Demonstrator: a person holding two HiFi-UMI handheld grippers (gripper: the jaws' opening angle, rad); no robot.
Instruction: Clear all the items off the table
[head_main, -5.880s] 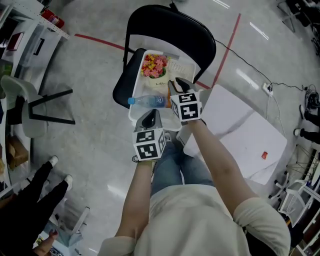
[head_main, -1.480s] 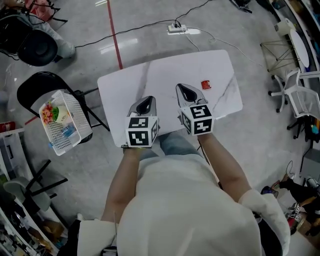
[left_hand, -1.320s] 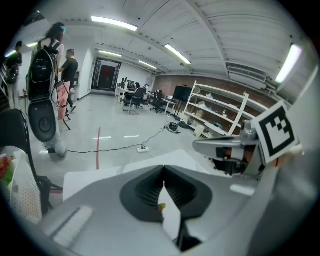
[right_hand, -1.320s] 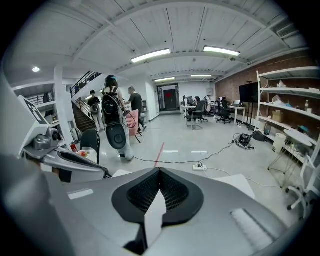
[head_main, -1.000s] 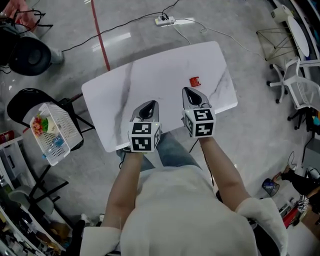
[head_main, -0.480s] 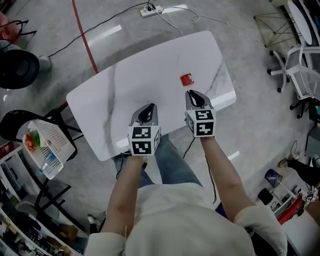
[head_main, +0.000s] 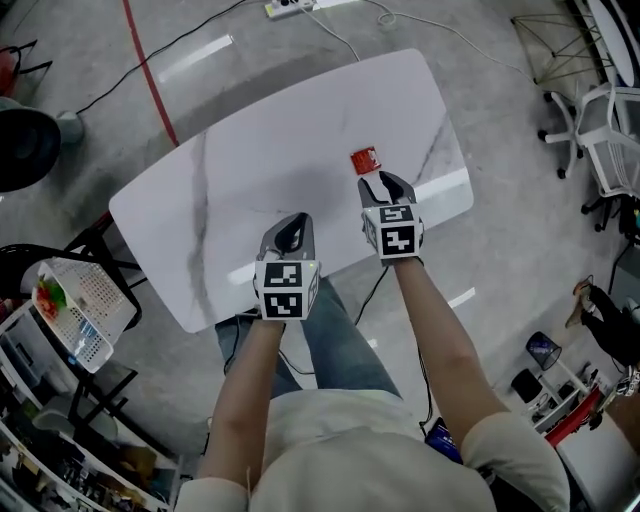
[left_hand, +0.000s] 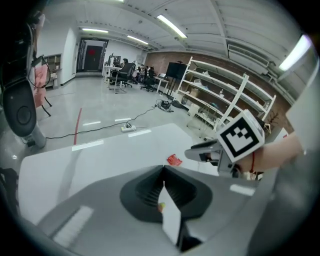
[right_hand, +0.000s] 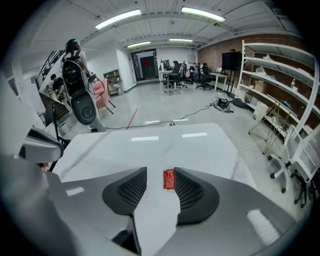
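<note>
A small red packet lies on the white marble-look table, toward its right side. My right gripper hovers just short of it and is open; its jaws have just been opening. In the right gripper view the red packet shows in the gap of the right gripper, close to the right-hand jaw, with neither pad pressing on it. My left gripper is over the table's near edge, shut and empty. In the left gripper view the left gripper looks toward the red packet.
A white basket with flowers in it sits on a black chair at the left, off the table. A power strip and cables lie on the floor beyond the table. White chairs stand to the right.
Both grippers have come down toward the table. The right one has closed in on the red packet and its jaws have parted. The basket has slid to the view's left edge.
</note>
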